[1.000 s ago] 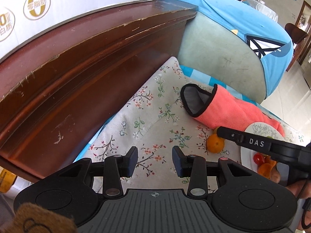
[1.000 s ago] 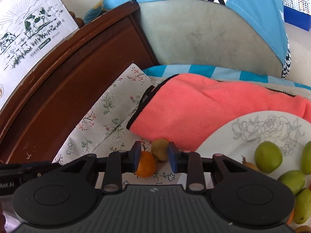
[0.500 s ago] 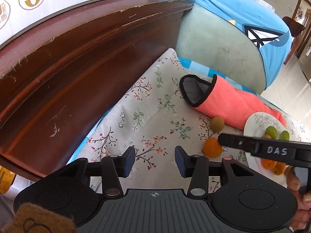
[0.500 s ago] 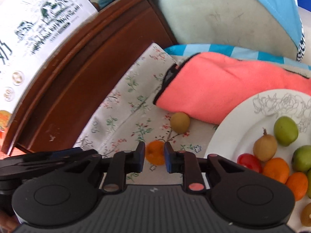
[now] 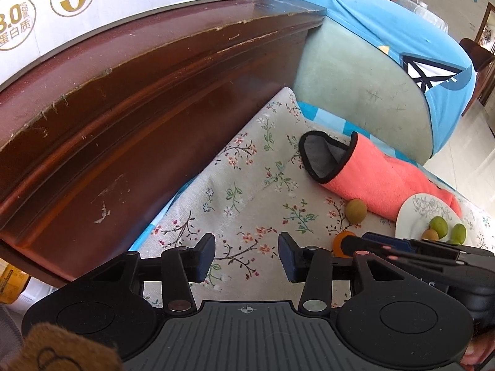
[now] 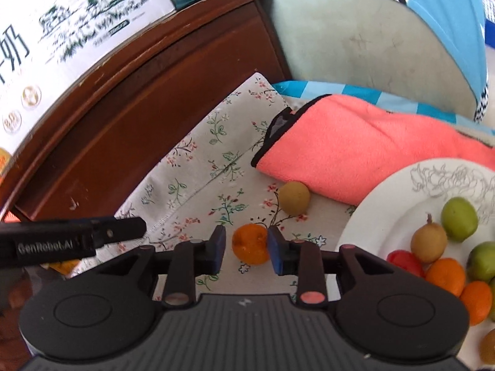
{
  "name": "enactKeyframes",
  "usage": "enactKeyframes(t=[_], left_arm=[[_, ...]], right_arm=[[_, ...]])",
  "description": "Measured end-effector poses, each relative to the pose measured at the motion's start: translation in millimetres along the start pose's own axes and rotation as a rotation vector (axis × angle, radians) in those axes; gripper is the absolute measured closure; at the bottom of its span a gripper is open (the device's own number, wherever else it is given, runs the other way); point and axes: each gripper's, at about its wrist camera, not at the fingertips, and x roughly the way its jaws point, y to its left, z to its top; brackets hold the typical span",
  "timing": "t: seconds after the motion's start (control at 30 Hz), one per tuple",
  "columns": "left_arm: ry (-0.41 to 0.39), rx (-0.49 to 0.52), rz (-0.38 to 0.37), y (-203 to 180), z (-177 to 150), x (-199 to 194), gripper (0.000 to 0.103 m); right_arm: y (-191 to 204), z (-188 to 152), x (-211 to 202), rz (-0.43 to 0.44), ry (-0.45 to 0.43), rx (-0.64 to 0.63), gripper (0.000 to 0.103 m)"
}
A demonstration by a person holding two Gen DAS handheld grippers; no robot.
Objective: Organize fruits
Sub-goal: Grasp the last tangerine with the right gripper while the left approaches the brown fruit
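Observation:
A small orange [image 6: 250, 243] lies on the floral cloth [image 6: 198, 182], between the fingers of my right gripper [image 6: 246, 247], which stands open around it; the right pad is at its side, a gap shows on the left. A yellow-green fruit [image 6: 294, 198] lies just beyond it by the pink towel. The white plate [image 6: 383, 204] at the right holds several green, orange, brown and red fruits. My left gripper [image 5: 246, 256] is open and empty over the cloth, left of the orange [image 5: 337, 241] and of my right gripper's fingers [image 5: 402, 247].
A pink towel [image 6: 355, 151] lies behind the fruit. A dark wooden headboard [image 5: 130, 117] with a milk carton box [image 5: 92, 6] on top runs along the left. A grey-green cushion with a blue cover [image 5: 365, 86] stands at the back.
My right gripper has opened wider and shifted so the orange sits between its fingers. Both views have pulled back slightly; the plate's fruits show more fully.

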Motion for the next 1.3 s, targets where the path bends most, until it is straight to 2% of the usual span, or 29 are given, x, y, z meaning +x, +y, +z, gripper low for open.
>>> enactKeyframes(t=[0.13, 0.37, 0.43, 0.47, 0.6, 0.7, 0.8, 0.93, 1.07, 1.17, 1.23, 1.3], left_arm=[[0.001, 0.006, 0.001, -1, 0, 0, 0.06], [-0.008, 0.007, 0.0, -3, 1, 1, 0.06], [-0.013, 0.008, -0.009, -5, 2, 2, 0.06], [-0.017, 0.011, -0.015, -6, 2, 2, 0.06], [-0.014, 0.008, -0.083, -13, 4, 7, 0.06], [-0.019, 0.022, -0.12, -22, 5, 14, 0.06], [-0.021, 0.063, -0.134, -35, 4, 22, 0.06], [-0.01, 0.042, -0.137, -40, 4, 23, 0.061], [-0.027, 0.04, -0.138, -40, 5, 18, 0.06], [-0.029, 0.026, -0.135, -36, 8, 16, 0.06], [-0.031, 0.021, -0.14, -35, 8, 13, 0.06], [-0.035, 0.023, -0.144, -35, 9, 11, 0.06]], right_arm=[[6, -2, 2, -0.023, 0.004, -0.061, 0.061], [19, -5, 9, -0.08, 0.007, -0.173, 0.059], [19, -7, 12, -0.082, 0.036, -0.168, 0.076], [18, -8, 14, -0.09, 0.049, -0.166, 0.078], [19, -15, 1, -0.079, 0.023, -0.145, 0.081], [22, -18, -16, -0.069, 0.009, -0.148, 0.094], [24, -24, -30, -0.059, 0.017, -0.16, 0.094], [21, -35, -35, -0.079, 0.003, -0.163, 0.089], [14, -33, -24, -0.084, -0.017, -0.132, 0.078], [16, -30, -16, -0.101, -0.066, -0.169, 0.074], [18, -28, -13, -0.113, -0.067, -0.179, 0.068], [21, -27, -14, -0.134, -0.075, -0.204, 0.068]])
